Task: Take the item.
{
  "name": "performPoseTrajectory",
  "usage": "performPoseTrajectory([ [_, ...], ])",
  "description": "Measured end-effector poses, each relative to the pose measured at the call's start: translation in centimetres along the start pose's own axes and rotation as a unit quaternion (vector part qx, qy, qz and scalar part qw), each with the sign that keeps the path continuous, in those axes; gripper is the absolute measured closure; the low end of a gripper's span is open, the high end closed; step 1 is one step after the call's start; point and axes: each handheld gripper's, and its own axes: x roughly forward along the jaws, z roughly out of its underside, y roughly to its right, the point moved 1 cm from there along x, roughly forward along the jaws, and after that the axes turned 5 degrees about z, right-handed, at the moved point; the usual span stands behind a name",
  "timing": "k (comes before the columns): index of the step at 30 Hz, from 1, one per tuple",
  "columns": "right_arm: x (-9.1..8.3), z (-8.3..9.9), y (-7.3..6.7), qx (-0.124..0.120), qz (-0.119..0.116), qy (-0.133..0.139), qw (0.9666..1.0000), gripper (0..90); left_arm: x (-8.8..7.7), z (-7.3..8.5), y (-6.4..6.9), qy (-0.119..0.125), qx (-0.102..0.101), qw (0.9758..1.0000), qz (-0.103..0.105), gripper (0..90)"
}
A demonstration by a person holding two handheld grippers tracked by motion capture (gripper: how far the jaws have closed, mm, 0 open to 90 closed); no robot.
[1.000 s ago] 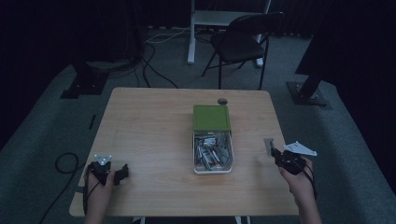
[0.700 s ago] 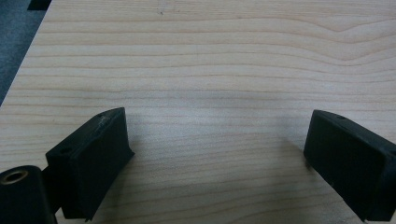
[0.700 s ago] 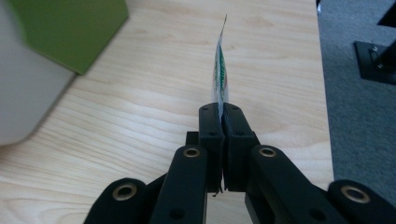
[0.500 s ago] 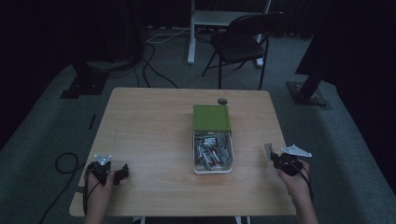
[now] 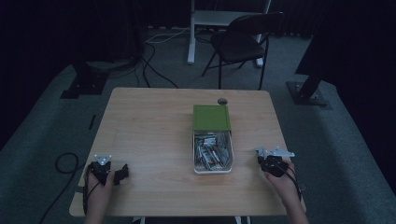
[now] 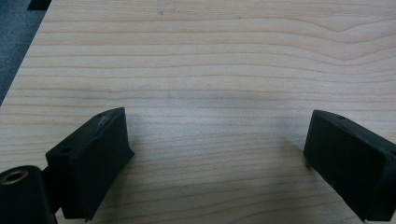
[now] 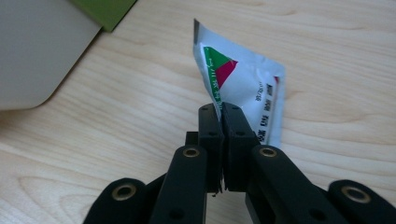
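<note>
My right gripper point(image 7: 221, 108) is shut on the lower edge of a silver sachet point(image 7: 252, 88) printed with a green and red triangle, held just above the wooden table point(image 7: 116, 140). In the high view that right gripper point(image 5: 262, 157) sits near the table's right front, to the right of a white tray point(image 5: 212, 171) that holds several sachets. The tray's green lid point(image 5: 211, 116) lies directly behind it. My left gripper point(image 6: 217, 135) stands open over bare wood with nothing between its jaws. From above, the left gripper point(image 5: 112, 171) is at the front left corner.
A small dark round object point(image 5: 222, 101) lies at the table's far edge behind the lid. A folding chair point(image 5: 240, 44) and a white stand are beyond the table. Cables run over the floor at the left. Bare wood lies between the left gripper and the tray.
My right gripper has sunk toward the tabletop and shifted a little left toward the tray, still holding the sachet. The left gripper has stayed put.
</note>
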Motion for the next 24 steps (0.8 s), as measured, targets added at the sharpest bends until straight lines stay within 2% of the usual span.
performPoseTrajectory([
  [8, 1.5, 0.0, -1.9, -0.027, -0.015, -0.024, 0.9992, 87.8, 0.0, 0.0, 0.0, 0.0, 0.0, 1.0, 0.0, 7.5],
  [15, 1.7, -0.2, -2.5, -0.037, -0.016, -0.03, 0.9987, 87.3, 0.0, 0.0, 0.0, 0.0, 0.0, 1.0, 0.0, 7.5],
  [21, 1.8, -0.2, -2.4, -0.026, -0.028, -0.027, 0.9989, 80.5, 0.0, 0.0, 0.0, 0.0, 0.0, 1.0, 0.0, 7.5],
  [24, 1.6, -0.1, -2.4, -0.019, -0.039, -0.018, 0.9989, 68.7, 0.2, -0.1, 0.1, -0.005, 0.003, 1.0, 0.003, 3.8],
])
